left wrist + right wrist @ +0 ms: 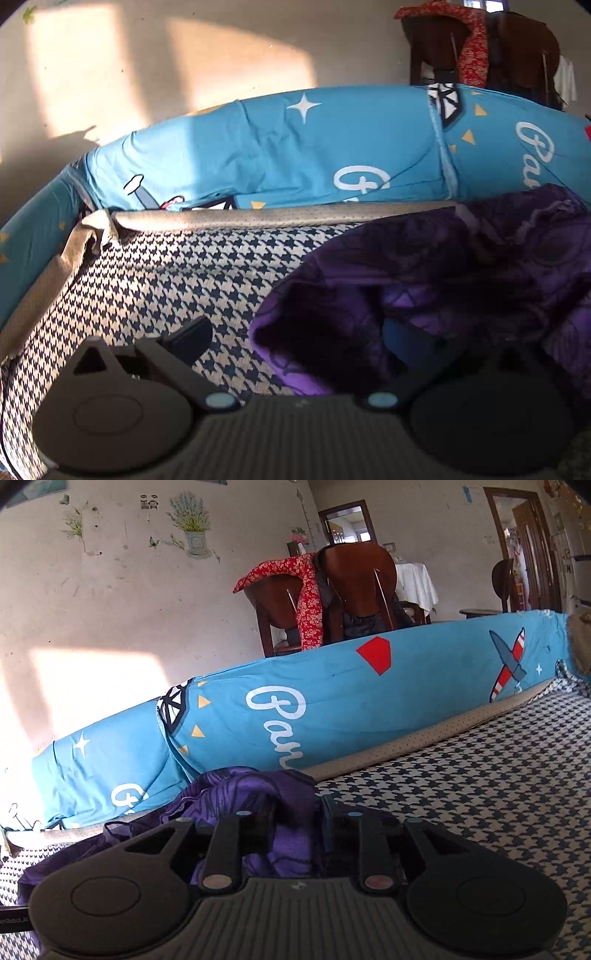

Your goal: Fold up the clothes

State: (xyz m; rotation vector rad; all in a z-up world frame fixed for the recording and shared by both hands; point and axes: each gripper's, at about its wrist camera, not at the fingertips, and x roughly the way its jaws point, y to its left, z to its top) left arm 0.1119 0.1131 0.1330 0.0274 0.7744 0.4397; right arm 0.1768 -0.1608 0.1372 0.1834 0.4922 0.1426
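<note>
Surface: a bed covered in black-and-white houndstooth cloth (177, 280), with a beige dotted trim strip (280, 216) along its far edge; it serves as the flat folding area.
Bolster: a long blue cotton cushion printed with stars, triangles and aeroplanes (332, 709) runs along the far side against the wall, out of the way of the work.
Writing: white cursive on the blue cushion reads "Par…" in the right wrist view, the rest hidden behind the garment; a second word starts with what looks like "G", too cut off to read.
Chairs: dark wooden chairs (358, 583) beyond the bed, a red floral cloth (306, 602) draped over one.
Garment: a crumpled purple patterned piece of clothing (461, 280) lies bunched on the right of the bed, near the trim, not yet spread flat.
Right gripper (291, 823): fingers narrow, with purple fabric bunched between them; whether they truly pinch it is hard to say, since the tips are buried in cloth.
Left gripper (295, 332): fingers wide and empty, the left one over bare houndstooth, the right one in the garment's shadowed fold, probably placed to take an edge.
</note>
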